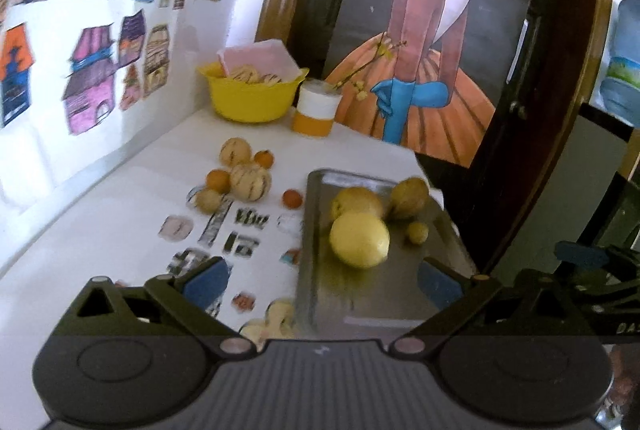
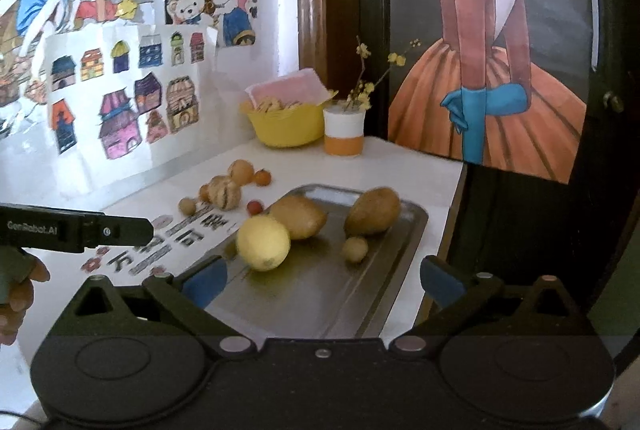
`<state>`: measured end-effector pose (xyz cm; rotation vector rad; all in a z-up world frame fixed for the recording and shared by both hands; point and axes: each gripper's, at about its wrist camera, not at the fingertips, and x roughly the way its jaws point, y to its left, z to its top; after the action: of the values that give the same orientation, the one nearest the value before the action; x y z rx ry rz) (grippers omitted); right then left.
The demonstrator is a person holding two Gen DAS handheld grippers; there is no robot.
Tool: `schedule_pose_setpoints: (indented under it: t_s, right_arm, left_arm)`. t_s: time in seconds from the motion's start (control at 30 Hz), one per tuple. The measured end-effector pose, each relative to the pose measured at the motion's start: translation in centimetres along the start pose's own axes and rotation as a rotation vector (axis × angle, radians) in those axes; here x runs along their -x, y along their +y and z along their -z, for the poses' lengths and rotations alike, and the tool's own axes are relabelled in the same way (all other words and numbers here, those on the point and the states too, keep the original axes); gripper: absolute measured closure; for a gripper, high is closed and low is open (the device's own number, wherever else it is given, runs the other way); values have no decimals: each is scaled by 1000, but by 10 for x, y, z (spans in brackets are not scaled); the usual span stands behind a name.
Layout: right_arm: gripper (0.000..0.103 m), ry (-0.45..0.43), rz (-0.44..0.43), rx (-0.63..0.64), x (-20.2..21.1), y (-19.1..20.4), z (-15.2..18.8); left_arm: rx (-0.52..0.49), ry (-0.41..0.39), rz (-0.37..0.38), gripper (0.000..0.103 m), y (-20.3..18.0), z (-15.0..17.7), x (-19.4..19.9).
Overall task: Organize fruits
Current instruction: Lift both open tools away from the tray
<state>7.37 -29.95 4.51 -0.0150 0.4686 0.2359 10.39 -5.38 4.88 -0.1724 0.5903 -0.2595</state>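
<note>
Steel tray (image 2: 384, 294) holds a lemon (image 2: 263, 242), two brownish pear-like fruits and a small round one, seemingly the sorted set; oranges and striped melons (image 1: 250, 180) wait on the white table (image 1: 100, 230). Left gripper (image 1: 320, 280) and right gripper (image 2: 322, 280) both gape, carrying nothing.

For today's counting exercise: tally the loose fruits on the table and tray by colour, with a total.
Yellow lemon: 1
Large brownish fruits: 2
Small tan fruits: 2
Pale striped fruits: 2
Orange fruits: 2
Small red fruit: 1
Total: 10
</note>
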Motion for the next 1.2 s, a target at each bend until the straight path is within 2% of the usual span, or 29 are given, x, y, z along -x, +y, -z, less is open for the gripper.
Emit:
schedule_pose_setpoints:
  t_s: [0.2, 0.33, 0.53, 0.63, 0.93, 1.1, 1.2]
  right_arm:
    - [1, 73, -5, -8, 25, 23, 24]
    - [1, 126, -27, 2, 34, 41, 38]
    - [1, 168, -77, 22, 36, 70, 46]
    - [1, 174, -104, 41, 33, 83, 43]
    - [1, 140, -191, 88, 14, 114, 15]
    - [1, 83, -185, 106, -1, 113, -18]
    - [1, 68, -201, 112, -12, 108, -41]
  left_arm:
    - [8, 44, 5, 0, 17, 23, 25]
    - [-20, 71, -24, 0, 27, 35, 39]
    - [-48, 115, -80, 0, 43, 45, 52]
    - [-32, 121, -75, 0, 53, 44, 56]
    - [-54, 100, -129, 0, 70, 20, 53]
    - [-70, 56, -102, 0, 76, -5, 44]
    - [-92, 31, -114, 0, 77, -24, 36]
